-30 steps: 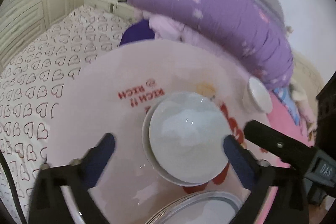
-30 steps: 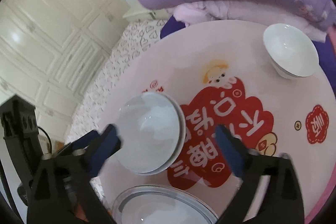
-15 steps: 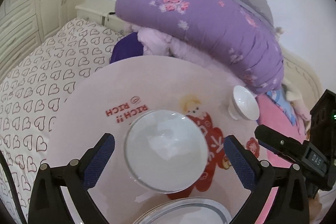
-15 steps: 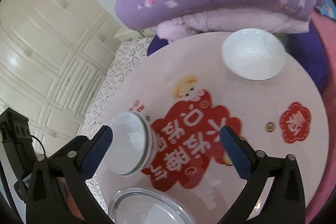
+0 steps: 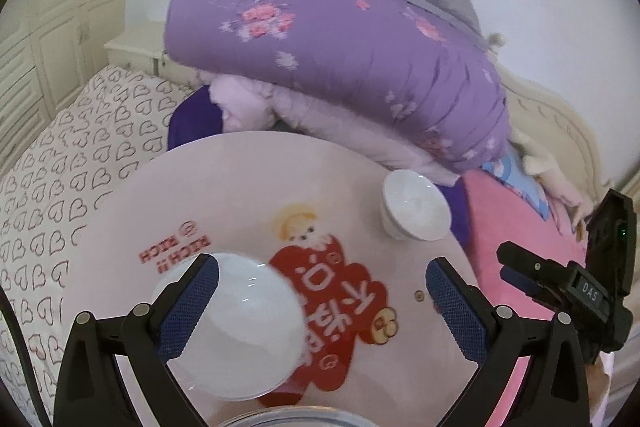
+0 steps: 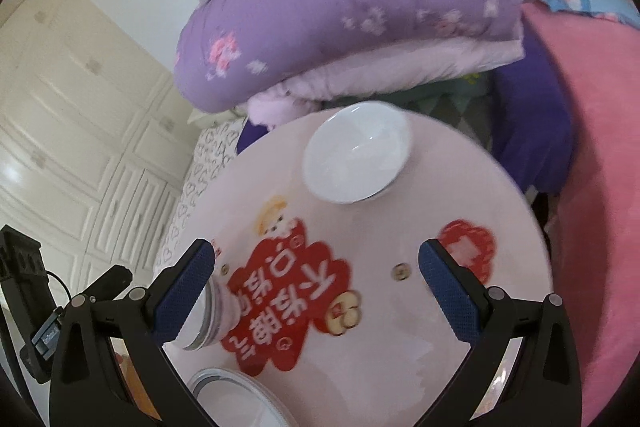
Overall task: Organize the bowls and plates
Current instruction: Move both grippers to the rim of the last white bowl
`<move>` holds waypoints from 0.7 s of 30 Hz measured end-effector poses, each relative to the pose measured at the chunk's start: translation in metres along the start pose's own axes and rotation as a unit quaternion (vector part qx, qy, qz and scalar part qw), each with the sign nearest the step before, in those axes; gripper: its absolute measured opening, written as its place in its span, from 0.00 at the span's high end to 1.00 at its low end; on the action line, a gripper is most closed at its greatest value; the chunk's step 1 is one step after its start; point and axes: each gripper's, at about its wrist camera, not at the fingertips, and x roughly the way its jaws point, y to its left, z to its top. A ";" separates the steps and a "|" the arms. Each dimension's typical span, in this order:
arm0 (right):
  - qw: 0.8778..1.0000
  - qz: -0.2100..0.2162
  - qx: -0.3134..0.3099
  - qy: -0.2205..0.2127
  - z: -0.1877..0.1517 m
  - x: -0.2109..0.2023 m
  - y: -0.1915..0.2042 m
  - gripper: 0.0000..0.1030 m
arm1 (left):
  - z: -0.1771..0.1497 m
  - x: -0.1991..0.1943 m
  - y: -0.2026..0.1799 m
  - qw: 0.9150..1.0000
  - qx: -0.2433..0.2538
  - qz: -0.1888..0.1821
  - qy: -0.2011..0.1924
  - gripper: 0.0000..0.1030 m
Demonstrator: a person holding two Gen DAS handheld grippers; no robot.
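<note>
Two folded quilts lie behind everything, the big purple flowered quilt (image 5: 340, 43) on top of a paler lilac one (image 6: 384, 71). In front of them stands the round pale pink table with a red cartoon print (image 5: 224, 187). On its near left part sits the stack of white ceramic bowls (image 5: 236, 327), partly behind the left finger of the left gripper (image 5: 320, 303). The single white ceramic bowl (image 6: 356, 155) stands upright near the far edge of the table, well apart from the stack. At the near edge the rim of a white round plate (image 6: 236, 395) shows. The left gripper hangs above the table with its jaws wide apart, holding nothing. The right gripper (image 6: 316, 287) also has its jaws wide apart and empty, and the single bowl is ahead of it.
</note>
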 end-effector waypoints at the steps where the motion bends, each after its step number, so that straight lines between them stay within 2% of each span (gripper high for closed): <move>1: 1.000 -0.002 0.004 -0.004 0.002 -0.003 -0.005 0.00 | 0.002 0.004 -0.006 1.000 0.004 -0.002 0.000 0.01; 6: 0.999 -0.012 0.026 -0.023 0.014 -0.013 -0.035 0.00 | 0.012 0.024 -0.028 1.000 0.020 -0.007 -0.002 0.01; 10: 0.999 -0.023 0.037 -0.029 0.023 -0.010 -0.054 0.00 | 0.022 0.055 -0.046 1.000 0.022 -0.010 0.013 0.01; 13: 0.998 -0.027 0.041 -0.025 0.030 -0.002 -0.066 0.00 | 0.030 0.083 -0.057 0.999 0.023 -0.007 0.022 0.01; 21: 0.998 -0.032 0.050 0.008 0.048 0.046 -0.086 0.00 | 0.050 0.168 -0.069 0.997 -0.005 0.001 0.080 0.01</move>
